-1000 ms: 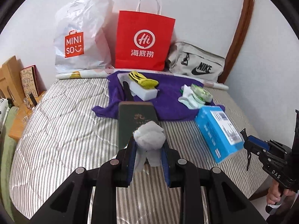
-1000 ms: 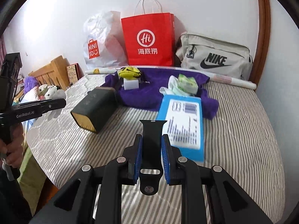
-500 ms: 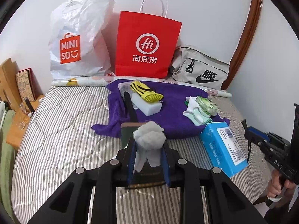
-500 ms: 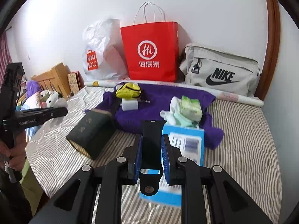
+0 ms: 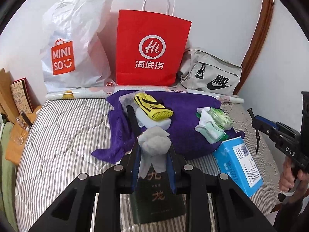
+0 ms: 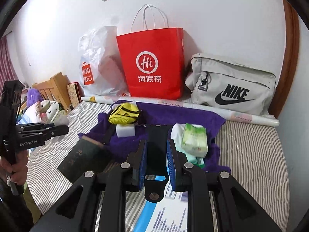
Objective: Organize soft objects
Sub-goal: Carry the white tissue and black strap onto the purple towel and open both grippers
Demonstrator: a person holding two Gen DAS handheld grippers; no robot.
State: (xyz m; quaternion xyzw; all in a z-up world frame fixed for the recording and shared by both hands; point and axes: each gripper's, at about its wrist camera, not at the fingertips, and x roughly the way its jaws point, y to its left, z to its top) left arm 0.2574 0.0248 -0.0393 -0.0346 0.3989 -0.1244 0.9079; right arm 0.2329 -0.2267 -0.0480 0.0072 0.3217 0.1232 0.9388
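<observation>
Red paper bag, purple towel, grey-striped bedspread, blue box

Both hand-held grippers are angled down and forward. The left hand-held gripper has its blue pads pinched on a white wad of cloth sticking up between them. The right hand-held gripper is nearly closed, clamped on a black strap. A bare hand is wrapped round the left handle, another hand round the right one.
</observation>
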